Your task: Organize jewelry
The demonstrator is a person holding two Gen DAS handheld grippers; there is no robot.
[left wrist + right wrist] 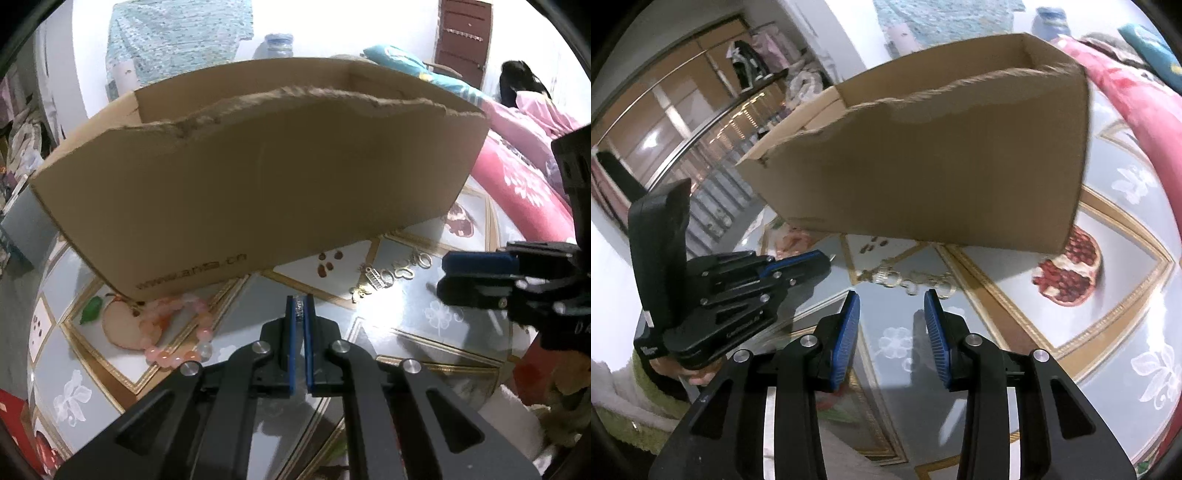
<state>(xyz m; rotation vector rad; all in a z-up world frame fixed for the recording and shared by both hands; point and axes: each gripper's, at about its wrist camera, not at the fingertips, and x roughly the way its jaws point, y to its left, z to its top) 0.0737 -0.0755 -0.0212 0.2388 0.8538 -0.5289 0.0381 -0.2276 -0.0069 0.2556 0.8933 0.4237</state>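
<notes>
A small silvery piece of jewelry [299,309] is clenched at the tips of the left gripper [300,314], whose blue pads are drawn almost together around it; what kind of piece it is cannot be told. The right gripper [891,314] is released, with a wide gap between its blue pads [846,332], and nothing is held in it.

Just ahead and to the left of the left gripper, a pink beaded bracelet [177,332] is seen lying on the patterned tabletop [399,317], over a printed apple. Ahead and to the right of it, a gold chain of linked rings [391,275] is spread on the tabletop, and the right gripper [480,278] is seen beyond that, entering from the right with its tips near the chain.

From the right wrist view, the same gold chain [912,280] is found just ahead of the open tips, touching neither pad. The left gripper [827,260] is seen to the left of it.

Farther ahead of both grippers, the way is blocked by a cardboard box [258,177] with a torn upper edge, standing on the tabletop; its inside is hidden by the near wall. A printed pomegranate [1067,277] is seen at the box's right corner. Behind the box, a pink quilt [524,155] and a water bottle [279,44] are visible.
</notes>
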